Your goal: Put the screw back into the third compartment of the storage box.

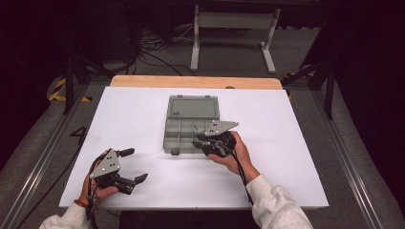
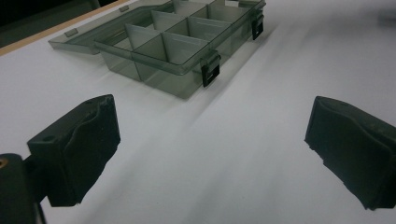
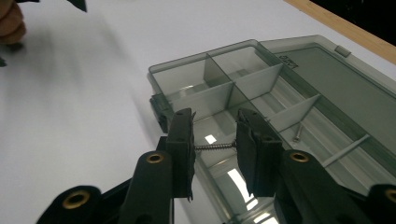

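Right gripper view has the right gripper [image 3: 215, 147] clamping a screw [image 3: 214, 147] endwise over the open box [image 3: 280, 93], drop pending, one screw [image 3: 297, 133] already inside; left gripper [image 1: 131, 166] gapes empty.

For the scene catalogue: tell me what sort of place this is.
Probably a lab or recording workspace, not a home: a white-covered table bearing just an open compartment box, loose cables on the grey floor behind, dark surroundings.
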`<control>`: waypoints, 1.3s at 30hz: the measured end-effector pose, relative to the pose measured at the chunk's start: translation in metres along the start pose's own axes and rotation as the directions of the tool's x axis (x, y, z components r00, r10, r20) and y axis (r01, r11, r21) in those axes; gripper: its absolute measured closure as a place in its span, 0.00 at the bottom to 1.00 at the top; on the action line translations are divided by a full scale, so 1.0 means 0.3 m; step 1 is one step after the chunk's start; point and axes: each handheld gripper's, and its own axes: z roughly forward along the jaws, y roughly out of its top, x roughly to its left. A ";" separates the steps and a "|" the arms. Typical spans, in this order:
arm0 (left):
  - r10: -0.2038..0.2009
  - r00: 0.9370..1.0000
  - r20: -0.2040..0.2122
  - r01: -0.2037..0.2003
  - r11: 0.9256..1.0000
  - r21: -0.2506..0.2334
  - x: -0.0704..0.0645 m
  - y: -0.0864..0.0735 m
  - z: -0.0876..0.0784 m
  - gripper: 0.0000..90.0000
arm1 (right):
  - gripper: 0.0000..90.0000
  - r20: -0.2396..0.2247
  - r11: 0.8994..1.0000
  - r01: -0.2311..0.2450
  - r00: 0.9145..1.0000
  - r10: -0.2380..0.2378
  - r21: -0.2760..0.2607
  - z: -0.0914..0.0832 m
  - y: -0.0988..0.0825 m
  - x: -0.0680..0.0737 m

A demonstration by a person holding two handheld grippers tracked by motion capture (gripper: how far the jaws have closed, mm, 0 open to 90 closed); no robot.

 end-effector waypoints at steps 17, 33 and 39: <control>0.002 1.000 0.011 -0.002 1.000 0.001 -0.002 -0.001 0.004 0.04 | 0.76 0.061 0.997 -0.062 0.996 0.059 0.039 0.064 0.038 -0.131; 0.008 1.000 0.015 -0.008 1.000 0.017 -0.003 -0.002 0.005 0.04 | 0.76 0.104 0.992 -0.092 0.991 0.083 0.088 0.128 0.052 -0.200; 0.007 1.000 0.014 -0.007 1.000 0.017 -0.005 -0.003 0.002 0.04 | 0.76 0.118 0.988 -0.112 0.988 0.100 0.108 0.143 0.037 -0.221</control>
